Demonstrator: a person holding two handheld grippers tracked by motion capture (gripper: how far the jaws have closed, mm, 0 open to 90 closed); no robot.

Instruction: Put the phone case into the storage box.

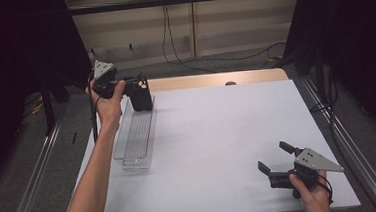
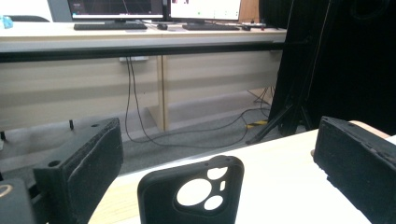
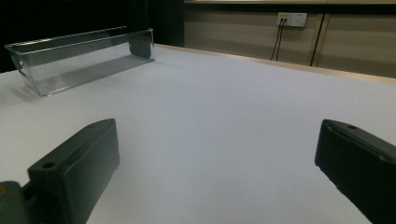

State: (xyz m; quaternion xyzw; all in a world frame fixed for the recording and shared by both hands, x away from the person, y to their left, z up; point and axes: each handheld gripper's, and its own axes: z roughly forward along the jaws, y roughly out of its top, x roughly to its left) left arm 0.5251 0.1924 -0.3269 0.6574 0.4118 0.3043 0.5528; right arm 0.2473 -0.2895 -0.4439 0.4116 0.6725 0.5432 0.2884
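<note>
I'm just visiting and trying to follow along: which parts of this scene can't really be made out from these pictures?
- Black phone case: in the left gripper view its lower part is cut off by the bottom edge; in the high view the left tool covers part of it.
- Clear tray: the high view does not settle whether the case stands inside it.
- Small dark thing at the table's far edge: too small to identify.
- Right tool: its jaws are cut by the right gripper view's edges.
</note>
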